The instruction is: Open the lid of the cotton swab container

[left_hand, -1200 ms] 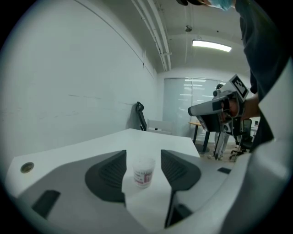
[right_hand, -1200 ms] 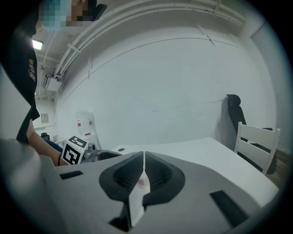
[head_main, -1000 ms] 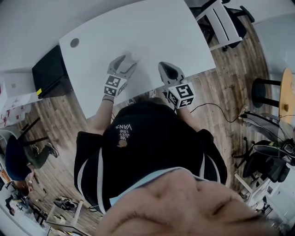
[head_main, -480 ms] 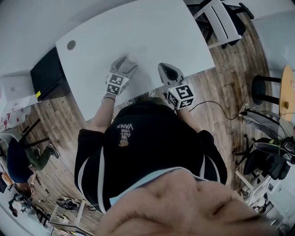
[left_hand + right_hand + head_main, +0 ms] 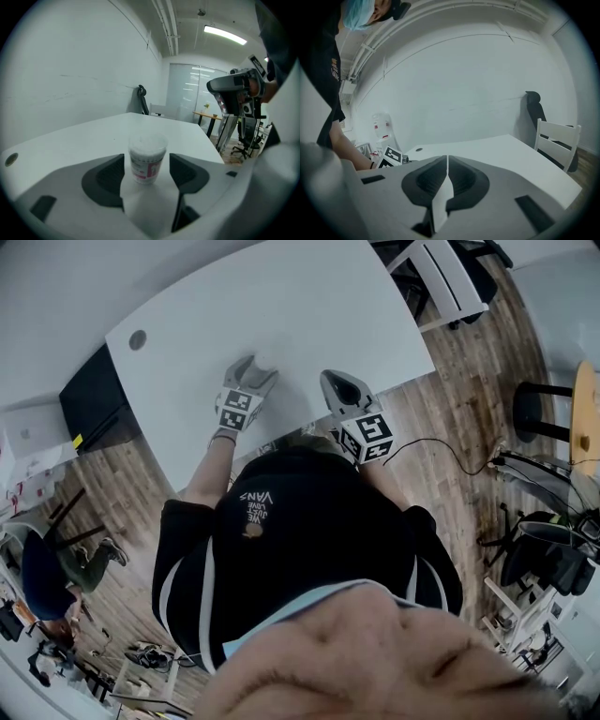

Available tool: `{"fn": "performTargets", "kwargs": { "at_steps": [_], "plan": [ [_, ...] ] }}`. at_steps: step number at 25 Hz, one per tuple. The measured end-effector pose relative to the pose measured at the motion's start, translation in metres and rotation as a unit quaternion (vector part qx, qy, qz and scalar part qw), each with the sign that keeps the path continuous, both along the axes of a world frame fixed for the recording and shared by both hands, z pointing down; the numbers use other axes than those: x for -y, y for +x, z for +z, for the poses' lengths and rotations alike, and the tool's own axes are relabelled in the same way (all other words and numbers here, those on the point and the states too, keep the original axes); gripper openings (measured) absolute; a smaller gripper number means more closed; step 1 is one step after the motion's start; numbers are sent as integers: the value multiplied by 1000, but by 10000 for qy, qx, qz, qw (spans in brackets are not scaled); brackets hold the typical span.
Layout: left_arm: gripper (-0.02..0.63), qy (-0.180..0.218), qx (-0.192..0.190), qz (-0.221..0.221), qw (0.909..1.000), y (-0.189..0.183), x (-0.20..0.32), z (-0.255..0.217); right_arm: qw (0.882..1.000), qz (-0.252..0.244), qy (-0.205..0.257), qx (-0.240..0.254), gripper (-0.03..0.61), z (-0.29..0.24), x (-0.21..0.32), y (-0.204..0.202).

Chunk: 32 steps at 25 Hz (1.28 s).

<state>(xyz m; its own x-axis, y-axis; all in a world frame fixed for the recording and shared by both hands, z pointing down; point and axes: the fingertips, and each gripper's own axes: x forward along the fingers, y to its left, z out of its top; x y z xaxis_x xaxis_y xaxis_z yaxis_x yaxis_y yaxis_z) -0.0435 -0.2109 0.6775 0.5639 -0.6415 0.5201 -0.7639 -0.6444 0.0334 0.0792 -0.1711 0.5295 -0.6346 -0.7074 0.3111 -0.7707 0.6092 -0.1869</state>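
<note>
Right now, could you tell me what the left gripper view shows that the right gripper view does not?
Only the left gripper view: the container stands upright between the left tongs, which have just been opening and do not touch it. Only the right gripper view: the right tongs, shut on nothing, and a white chair. Both: the white table.

Clear plastic swab container (image 5: 147,158), smooth matt white table (image 5: 309,306), wood-plank floor (image 5: 469,399)

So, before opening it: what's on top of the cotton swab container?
A translucent lid caps the container; whitish contents show through. The label hides anything lower inside.
</note>
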Motion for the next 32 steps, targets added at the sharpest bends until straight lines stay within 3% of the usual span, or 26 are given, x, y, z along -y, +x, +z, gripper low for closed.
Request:
{"fn": "performTargets", "kwargs": {
  "at_steps": [19, 32],
  "plan": [
    [275, -210, 409, -21, 9989, 11, 9, 16, 10000, 14, -28, -59, 14, 2, 7, 9],
    [267, -295, 416, 8, 9987, 8, 7, 15, 9999, -130, 22, -52, 14, -2, 10, 0]
  ]
}}
